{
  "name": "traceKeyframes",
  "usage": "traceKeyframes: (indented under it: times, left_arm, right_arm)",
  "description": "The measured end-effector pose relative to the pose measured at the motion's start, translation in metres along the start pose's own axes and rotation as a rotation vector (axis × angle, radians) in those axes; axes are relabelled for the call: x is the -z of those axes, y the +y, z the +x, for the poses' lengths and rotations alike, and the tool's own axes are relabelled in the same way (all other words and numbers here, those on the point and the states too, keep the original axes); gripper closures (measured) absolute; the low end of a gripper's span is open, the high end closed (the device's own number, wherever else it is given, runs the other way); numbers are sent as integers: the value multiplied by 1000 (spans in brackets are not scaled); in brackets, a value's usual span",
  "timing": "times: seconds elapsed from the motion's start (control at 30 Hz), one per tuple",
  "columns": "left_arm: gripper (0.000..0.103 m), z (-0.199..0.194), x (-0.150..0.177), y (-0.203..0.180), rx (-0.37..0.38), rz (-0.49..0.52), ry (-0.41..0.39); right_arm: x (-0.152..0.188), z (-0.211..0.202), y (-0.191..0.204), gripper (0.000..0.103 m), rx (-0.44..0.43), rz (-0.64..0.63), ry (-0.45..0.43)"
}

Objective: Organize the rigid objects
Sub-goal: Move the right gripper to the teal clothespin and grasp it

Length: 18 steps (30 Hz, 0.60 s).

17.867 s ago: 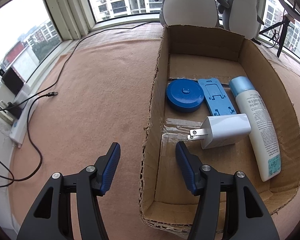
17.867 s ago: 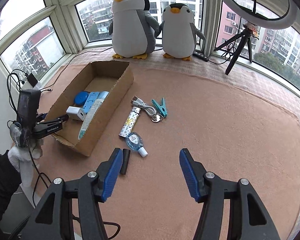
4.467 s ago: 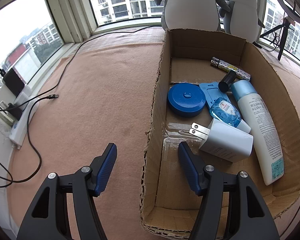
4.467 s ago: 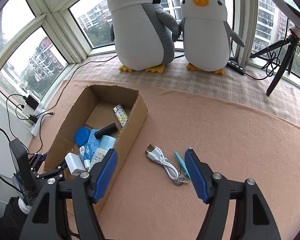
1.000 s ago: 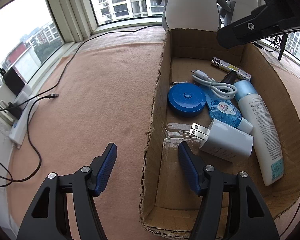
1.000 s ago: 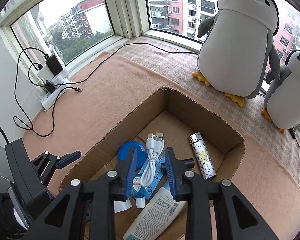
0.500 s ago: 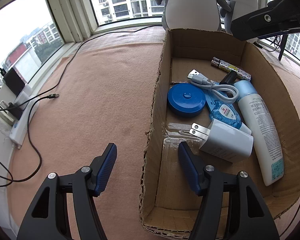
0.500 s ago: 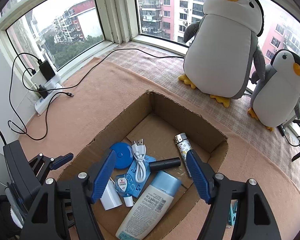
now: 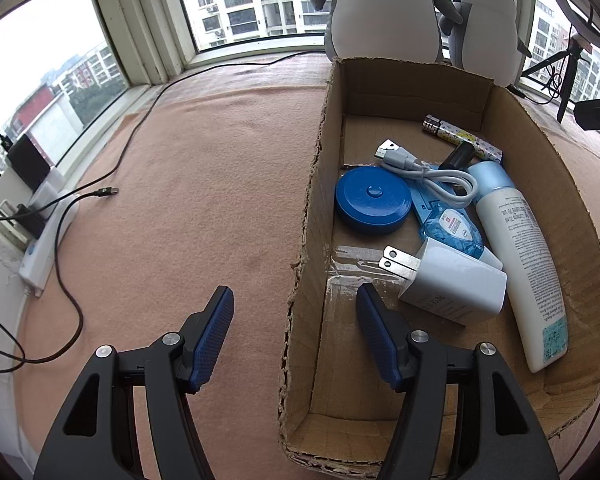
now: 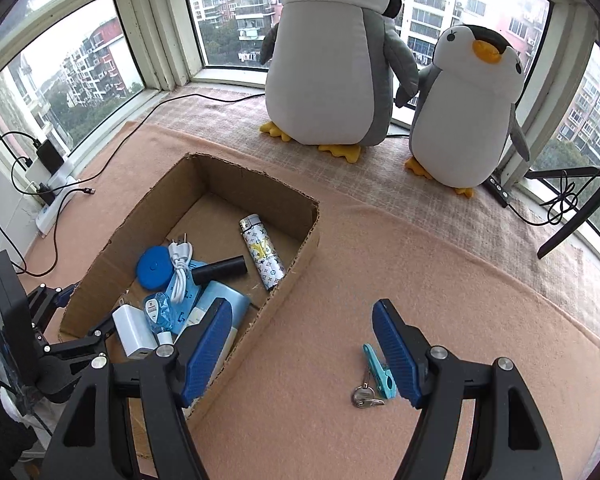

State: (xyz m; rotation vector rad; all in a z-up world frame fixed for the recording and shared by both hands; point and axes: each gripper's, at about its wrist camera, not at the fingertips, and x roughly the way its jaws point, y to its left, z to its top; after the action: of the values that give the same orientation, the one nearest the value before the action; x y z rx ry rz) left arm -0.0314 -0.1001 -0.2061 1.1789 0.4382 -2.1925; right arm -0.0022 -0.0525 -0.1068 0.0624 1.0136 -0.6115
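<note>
Right wrist view: the right gripper (image 10: 302, 346) hangs with fingers spread and nothing between them, above the carpet beside the cardboard box (image 10: 296, 264); its right finger partly hides a teal clip (image 10: 376, 364) lying by a key (image 10: 362, 394) outside the box; its left finger covers part of the white bottle (image 9: 520, 256). The left gripper (image 9: 294, 334) straddles the box's near wall, fingers apart, not pinching it; a phone stand (image 9: 424, 196) lies mostly buried under the white cable (image 9: 432, 172).
</note>
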Motion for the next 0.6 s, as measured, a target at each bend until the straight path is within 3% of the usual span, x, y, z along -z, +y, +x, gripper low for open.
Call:
traceKeyframes:
  times: [0.33, 0.6]
  left_arm:
    - [39, 0, 0, 0, -1, -4, 0]
    - [39, 0, 0, 0, -2, -6, 0]
  right_arm:
    - [23, 20, -46, 34, 37, 88, 82]
    - [34, 46, -68, 52, -8, 171, 183]
